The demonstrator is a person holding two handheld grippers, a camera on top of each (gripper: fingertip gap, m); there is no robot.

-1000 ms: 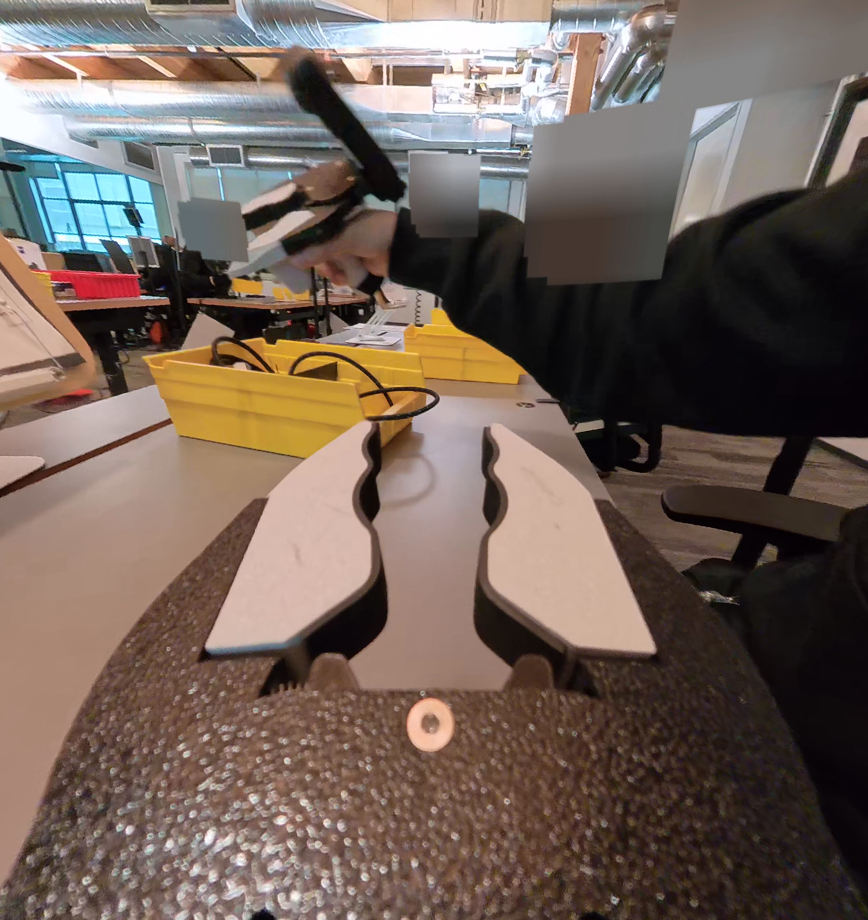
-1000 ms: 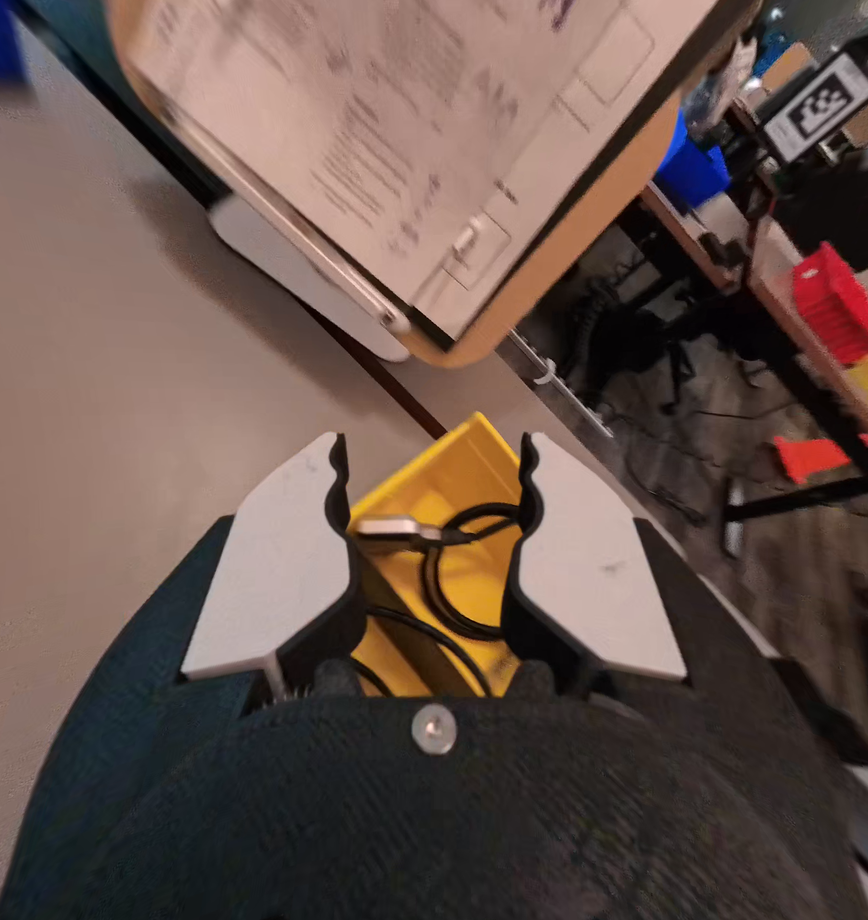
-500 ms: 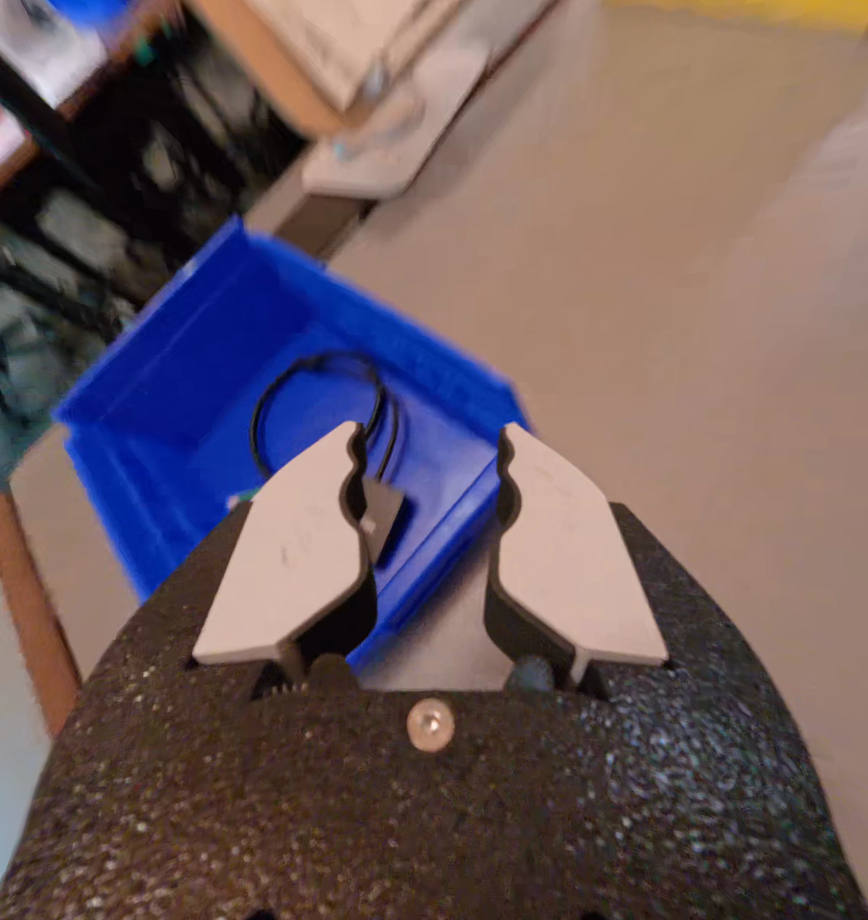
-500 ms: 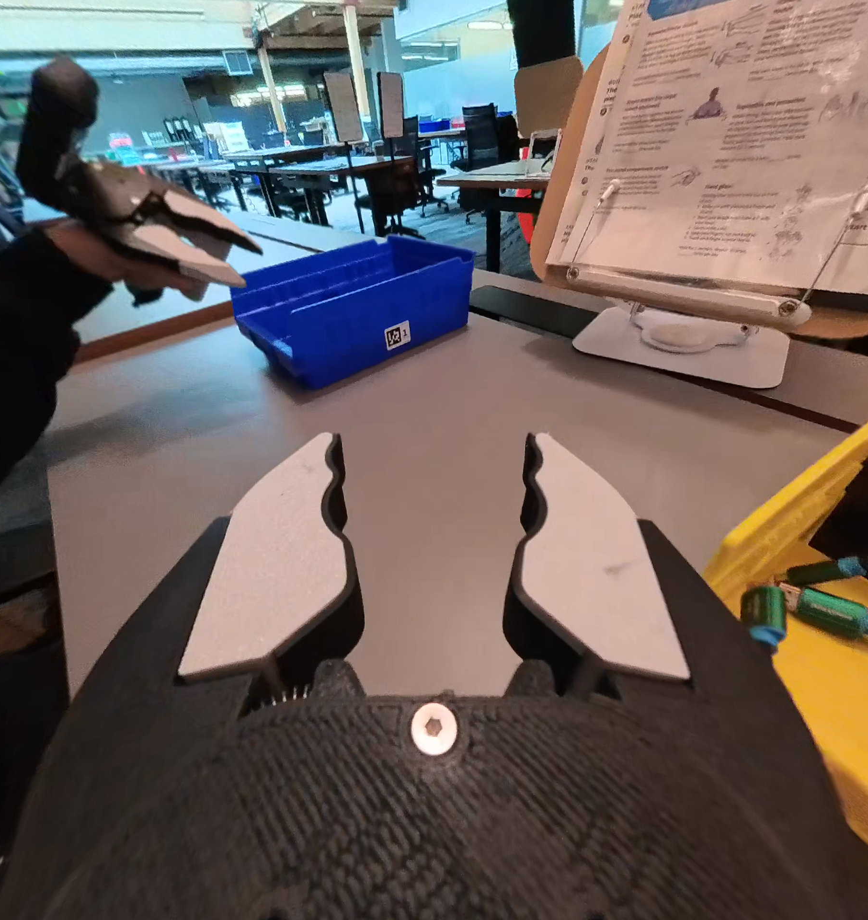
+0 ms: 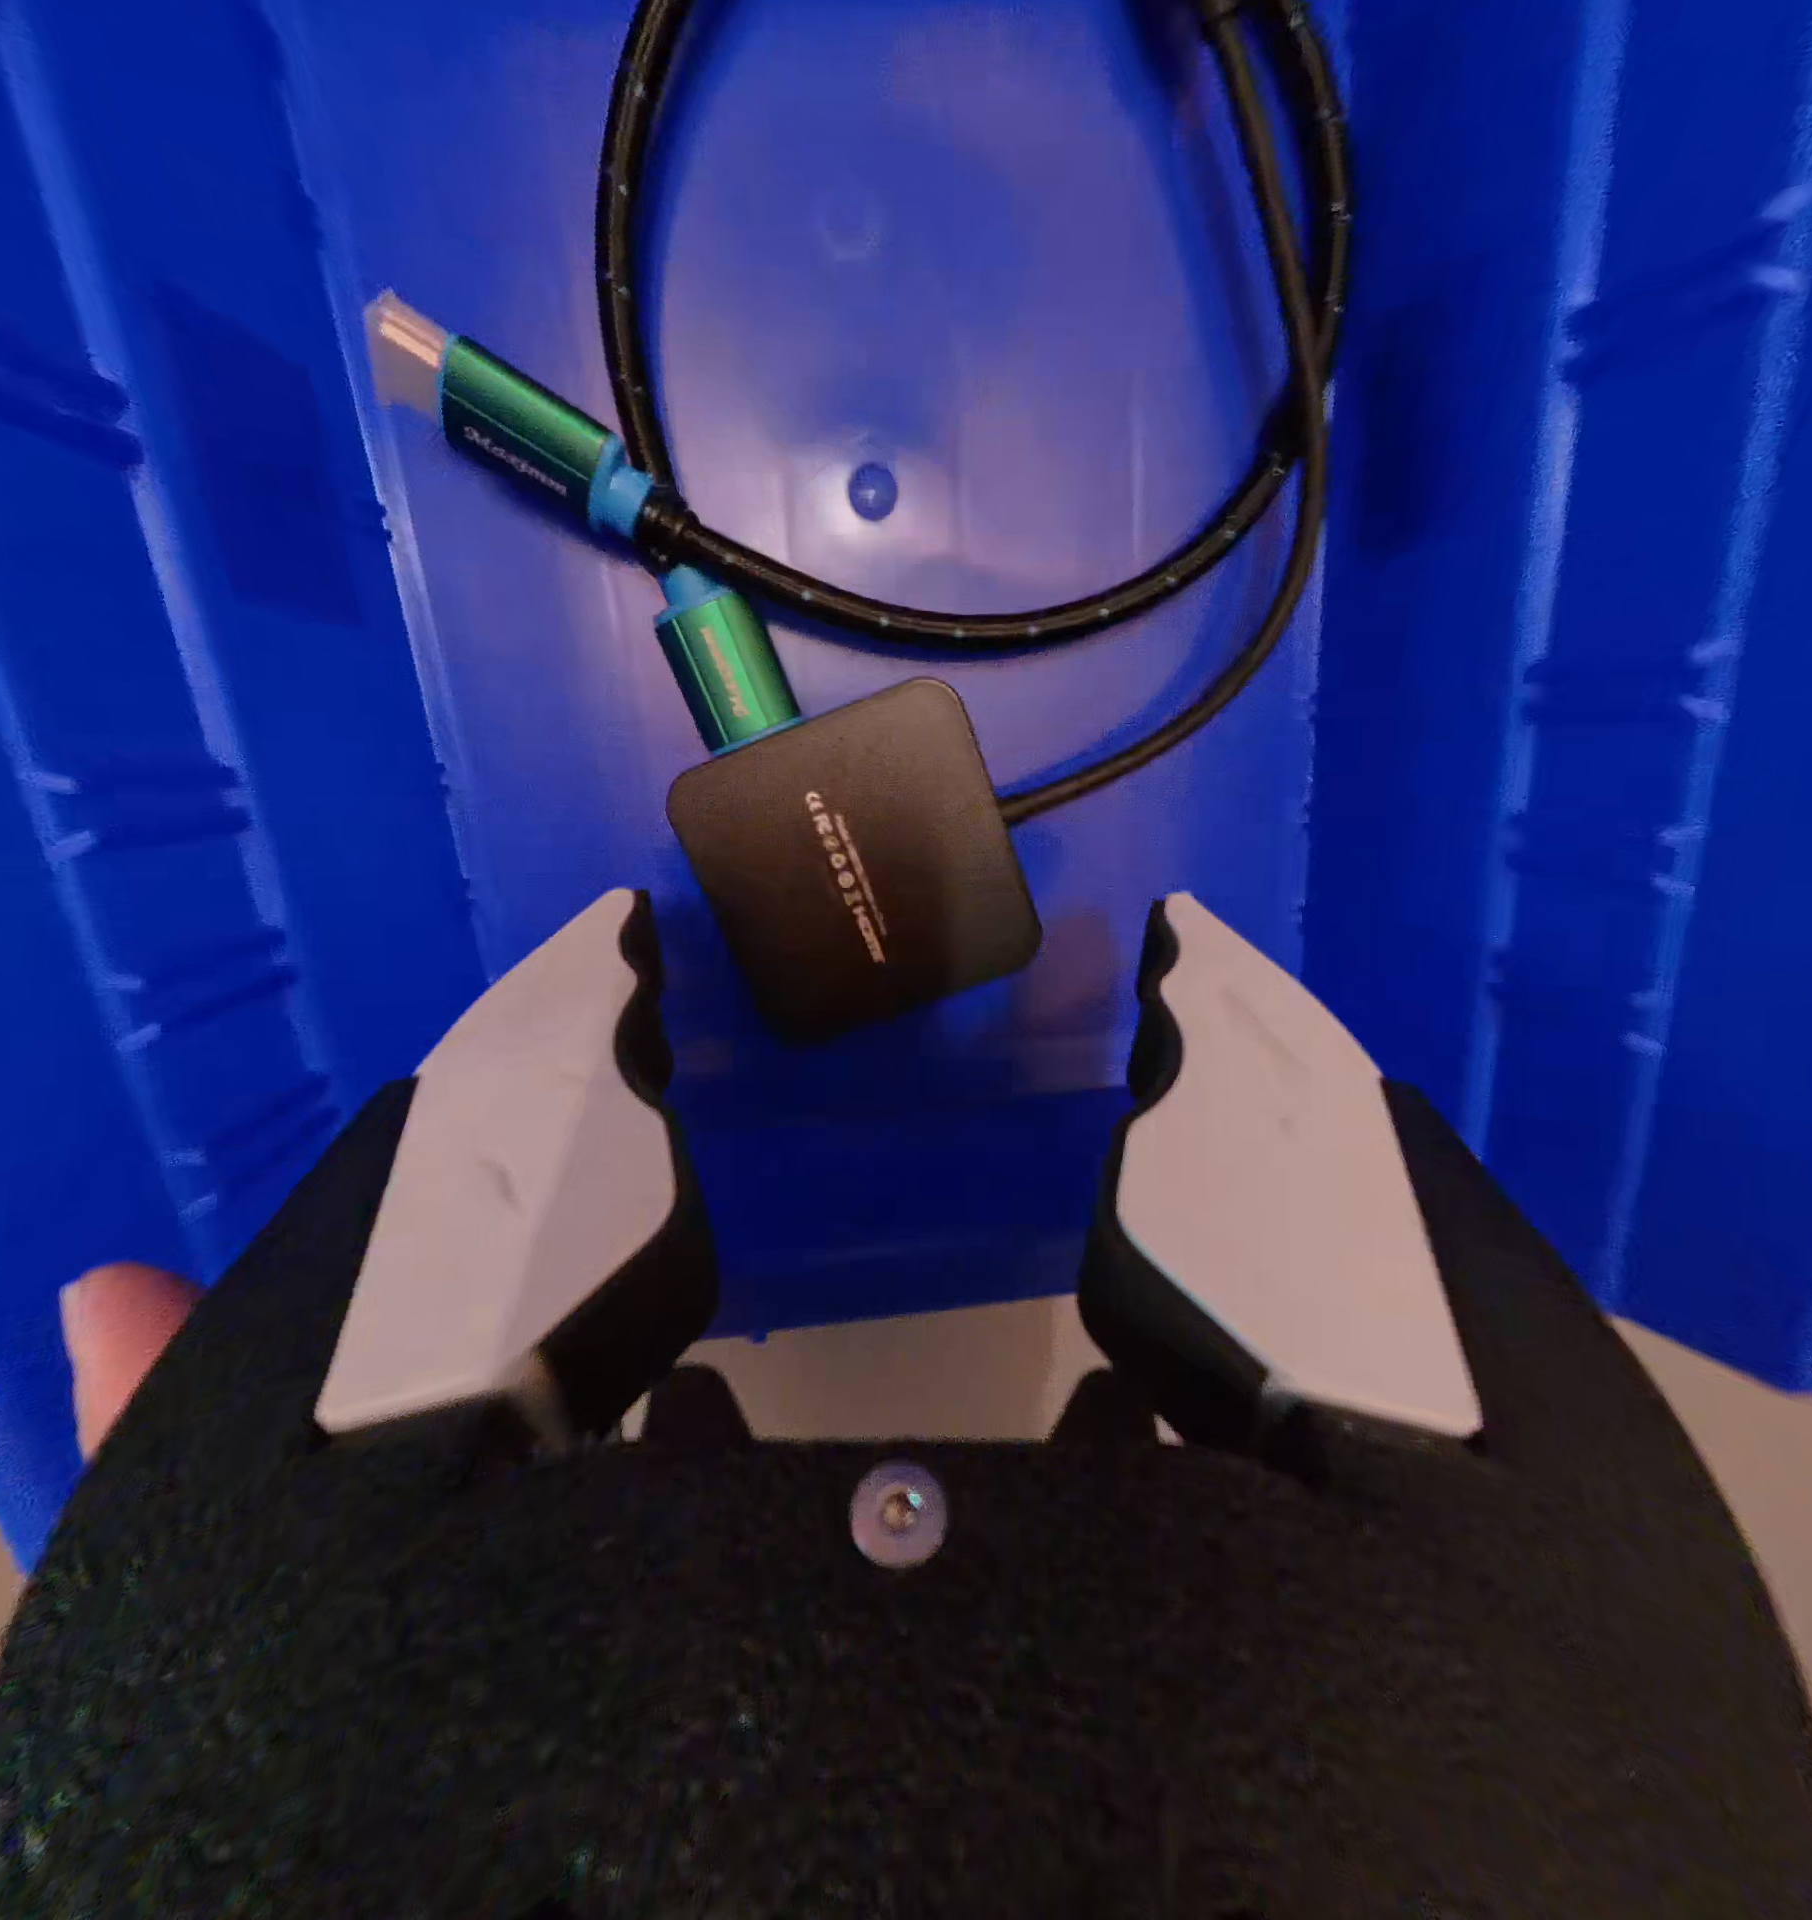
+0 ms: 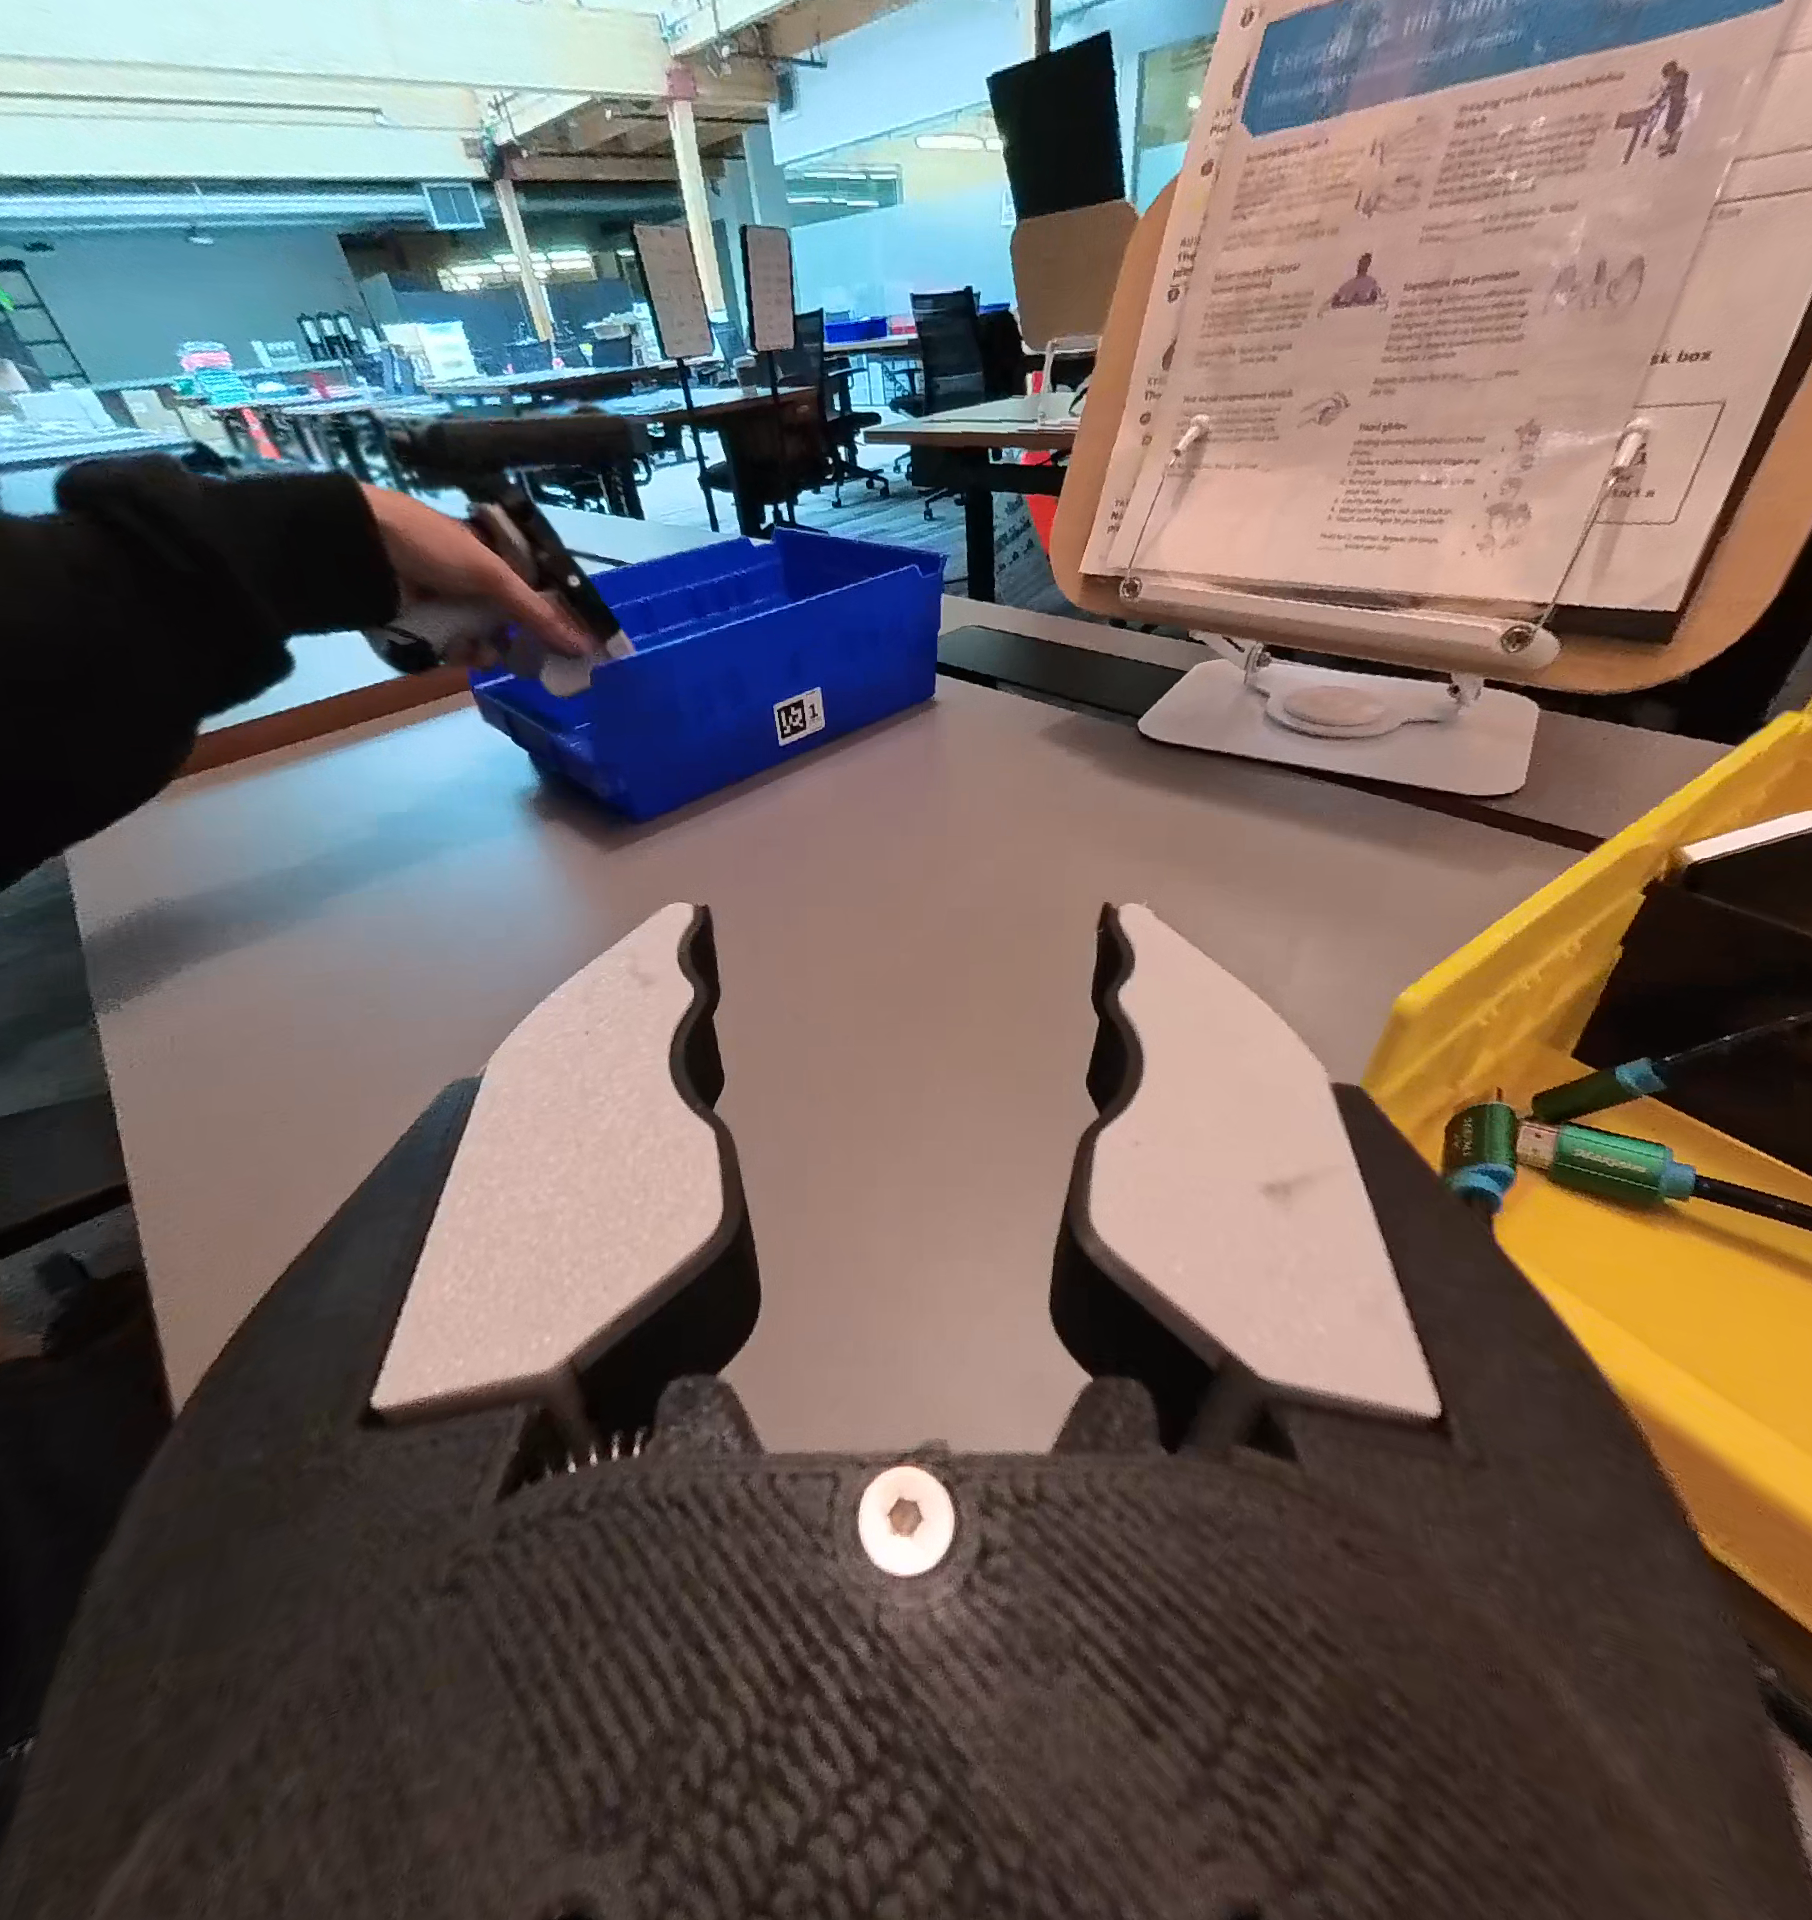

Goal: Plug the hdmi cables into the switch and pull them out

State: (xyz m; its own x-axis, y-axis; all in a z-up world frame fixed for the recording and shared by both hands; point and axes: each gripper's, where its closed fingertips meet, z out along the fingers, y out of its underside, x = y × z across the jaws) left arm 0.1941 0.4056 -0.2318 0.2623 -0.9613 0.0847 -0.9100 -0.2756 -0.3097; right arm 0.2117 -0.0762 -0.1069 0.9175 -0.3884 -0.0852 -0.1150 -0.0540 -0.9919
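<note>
In the left wrist view a black square switch (image 5: 852, 860) lies on the floor of a blue bin (image 5: 206, 623). A green HDMI plug (image 5: 727, 675) is seated in the switch. A second green plug (image 5: 512, 421) of the black cable (image 5: 985, 613) lies loose beside it. My left gripper (image 5: 897, 971) hangs open just above the switch, pads apart from it. My right gripper (image 6: 907, 977) is open and empty over the grey table (image 6: 881, 852). The left gripper (image 6: 559, 634) shows in the right wrist view, dipped into the blue bin (image 6: 715, 665).
A yellow bin (image 6: 1660, 1299) at the right holds green-ended cables (image 6: 1598, 1153) and a black box (image 6: 1754, 935). A document stand (image 6: 1401, 343) with a printed sheet stands at the back right on a white base (image 6: 1338, 717). A sleeved arm (image 6: 133, 623) reaches in from the left.
My left gripper swung from the yellow bins to the blue bin, lowered into it and opened wider. My right gripper left the yellow bin and now faces the table, still open.
</note>
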